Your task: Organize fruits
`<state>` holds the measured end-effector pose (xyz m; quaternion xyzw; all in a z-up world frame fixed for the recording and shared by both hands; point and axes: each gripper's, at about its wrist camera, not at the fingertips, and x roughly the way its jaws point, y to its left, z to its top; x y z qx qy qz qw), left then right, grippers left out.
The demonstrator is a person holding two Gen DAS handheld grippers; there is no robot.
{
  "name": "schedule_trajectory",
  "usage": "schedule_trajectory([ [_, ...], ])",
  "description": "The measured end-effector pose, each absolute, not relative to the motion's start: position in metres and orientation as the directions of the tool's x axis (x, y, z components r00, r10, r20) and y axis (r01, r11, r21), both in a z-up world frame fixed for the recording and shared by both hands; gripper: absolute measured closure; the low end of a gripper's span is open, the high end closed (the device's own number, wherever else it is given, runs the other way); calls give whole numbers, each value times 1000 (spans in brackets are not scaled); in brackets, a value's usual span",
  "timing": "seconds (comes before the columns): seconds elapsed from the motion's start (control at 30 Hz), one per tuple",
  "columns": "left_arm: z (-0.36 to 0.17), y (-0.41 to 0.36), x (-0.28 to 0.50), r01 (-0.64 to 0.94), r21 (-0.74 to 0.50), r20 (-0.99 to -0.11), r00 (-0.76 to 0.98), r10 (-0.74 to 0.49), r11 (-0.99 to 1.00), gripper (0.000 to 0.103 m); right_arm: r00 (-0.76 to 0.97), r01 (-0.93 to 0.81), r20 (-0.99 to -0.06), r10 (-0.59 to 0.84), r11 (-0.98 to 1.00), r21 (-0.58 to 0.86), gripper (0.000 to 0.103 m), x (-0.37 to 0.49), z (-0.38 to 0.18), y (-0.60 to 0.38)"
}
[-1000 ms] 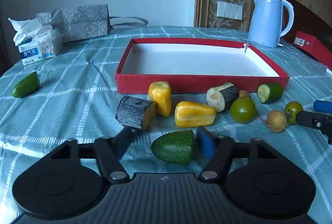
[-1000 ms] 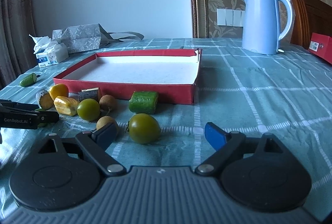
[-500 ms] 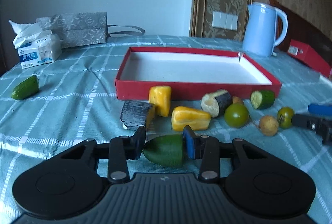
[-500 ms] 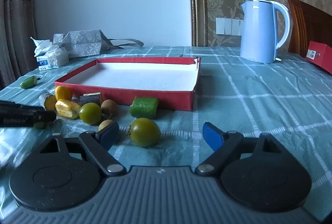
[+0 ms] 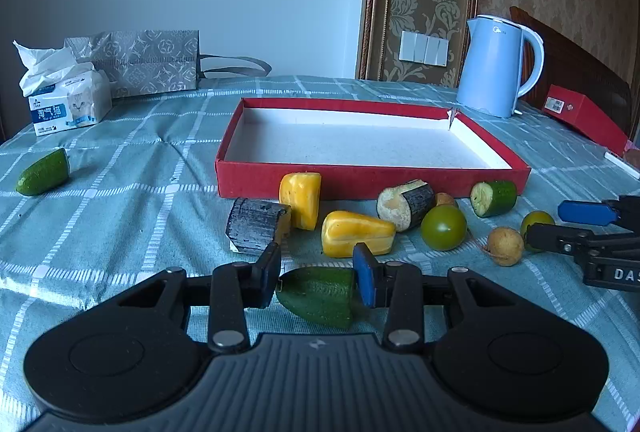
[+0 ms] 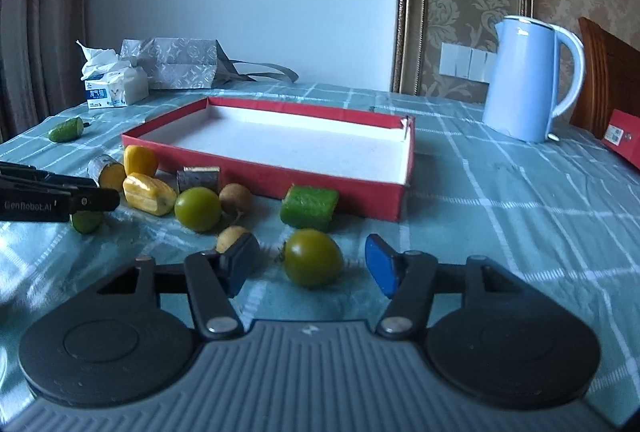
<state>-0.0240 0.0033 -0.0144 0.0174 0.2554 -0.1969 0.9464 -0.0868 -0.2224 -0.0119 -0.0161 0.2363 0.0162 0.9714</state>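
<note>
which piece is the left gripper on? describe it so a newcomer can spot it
Start at the red tray mid-table; a row of cut pieces and small round fruit lies along its near wall. Nearer than that row, clamped in the left gripper, is a green cucumber end. Unlike the other cucumber pieces, it lies between the pads.

A teal checked cloth covers the tabletop (image 5: 120,216). On it lie a red tray (image 5: 372,183), a blue kettle (image 5: 494,67), a tissue pack (image 5: 68,103), a grey bag (image 5: 140,59) and scattered fruit pieces (image 5: 356,232).
</note>
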Motion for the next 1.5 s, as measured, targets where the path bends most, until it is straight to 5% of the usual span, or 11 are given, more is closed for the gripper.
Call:
schedule_trajectory([
  [0.37, -15, 4, -23, 381, -70, -493, 790, -364, 922, 64, 842, -6, -540, 0, 1000, -8, 47, -68, -15, -230],
  [0.53, -16, 5, -23, 380, -75, -496, 788, -365, 922, 64, 825, -34, -565, 23, 999, -10, 71, -63, -18, -223],
  [1.07, -12, 3, -21, 357, -76, -530, 776, -341, 931, 64, 849, 228, -527, -44, 930, 289, 70, -63, -24, -272],
  [1.5, 21, -12, -2, 344, -57, -510, 797, -323, 937, 69, 876, 302, -463, -133, 901, 313, 70, -48, -20, -279],
])
